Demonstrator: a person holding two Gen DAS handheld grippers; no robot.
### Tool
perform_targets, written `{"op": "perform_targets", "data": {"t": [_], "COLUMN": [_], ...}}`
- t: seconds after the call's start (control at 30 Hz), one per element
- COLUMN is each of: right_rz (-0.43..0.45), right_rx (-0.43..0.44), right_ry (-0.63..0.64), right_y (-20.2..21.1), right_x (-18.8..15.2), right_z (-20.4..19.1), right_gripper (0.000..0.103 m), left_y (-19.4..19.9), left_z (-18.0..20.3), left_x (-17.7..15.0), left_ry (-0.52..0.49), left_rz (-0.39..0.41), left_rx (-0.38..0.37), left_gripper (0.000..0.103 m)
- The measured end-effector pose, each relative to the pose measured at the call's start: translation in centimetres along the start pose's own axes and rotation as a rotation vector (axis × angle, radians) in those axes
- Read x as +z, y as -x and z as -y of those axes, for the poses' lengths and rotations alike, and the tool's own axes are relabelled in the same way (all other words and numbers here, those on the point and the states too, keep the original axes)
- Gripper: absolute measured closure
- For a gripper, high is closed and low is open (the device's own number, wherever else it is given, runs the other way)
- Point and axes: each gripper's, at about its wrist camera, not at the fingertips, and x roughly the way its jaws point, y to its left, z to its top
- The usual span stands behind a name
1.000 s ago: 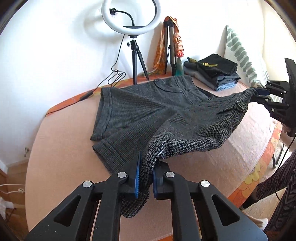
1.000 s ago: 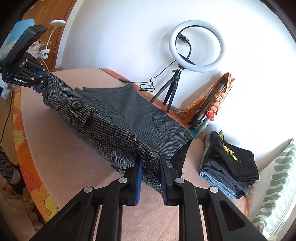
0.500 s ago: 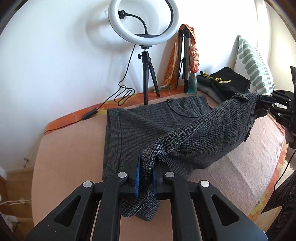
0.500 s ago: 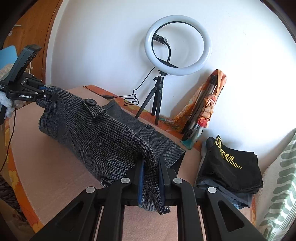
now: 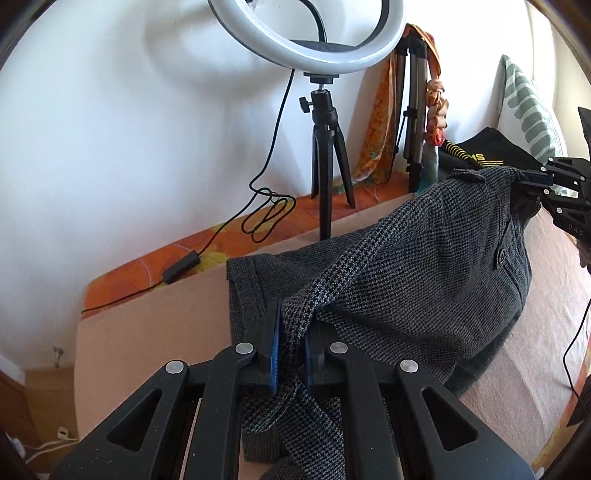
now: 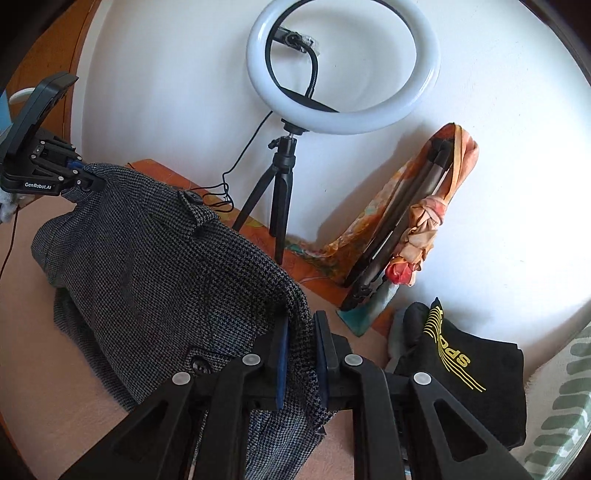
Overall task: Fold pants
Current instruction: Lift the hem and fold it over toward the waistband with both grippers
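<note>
Pants (image 5: pixel 424 288), grey with a small check pattern, were held up over the pink bed (image 5: pixel 155 317), and only their far part rested on it. The left gripper (image 5: pixel 291 347) was closed on one edge of the cloth at 6 o'clock in its own view. The right gripper (image 6: pixel 301 354) pinched the other end in the same way, and it appeared at 3 o'clock from the left camera. I judged the step to be the first fold, one half carried over the other. The next move probably needed both grippers to go toward the ring light (image 5: pixel 306 33) at 12 o'clock, then lower the raised edge evenly onto the flat part and let go.
</note>
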Motion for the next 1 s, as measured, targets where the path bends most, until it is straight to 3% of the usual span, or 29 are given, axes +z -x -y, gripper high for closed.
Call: {"op": "perform_targets", "data": {"t": [0.3, 0.47, 0.73, 0.83, 0.93, 1.0], "right_rz": [-0.11, -0.155, -0.177, -0.193, -0.228, -0.251], "right_rx": [0.01, 0.009, -0.005, -0.016, -0.028, -0.029], "right_ry": [-0.034, -0.014, 0.011, 0.01, 0.02, 0.02], "right_y": [-8.0, -11.0, -13.0, -13.7, -15.0, -15.7], "right_x": [-0.3, -0.8, -0.3, 0.3, 0.1, -0.2], "right_z": [1.6, 1.3, 0.9, 0.9, 0.8, 0.9], "right_gripper": [0.092, 0.093, 0.093, 0.093, 0.093, 0.093], "left_y": [-7.4, -10.9, -11.6, -12.5, -13.0, -12.5], "left_z": [-0.3, 0.6, -0.6, -1.2, -1.9, -2.5], "left_x": [2.1, 1.8, 1.9, 2.0, 1.6, 1.5], "left_ry": [-0.072, -0.214, -0.226, -0.174, -0.146, -0.123], "left_rz": [-0.095, -0.181, -0.173, -0.189, -0.202, -0.194], "left_rx": [0.04, 0.126, 0.155, 0.135, 0.103, 0.088], "left_gripper": [0.095, 0.09, 0.085, 0.083, 0.078, 0.067]}}
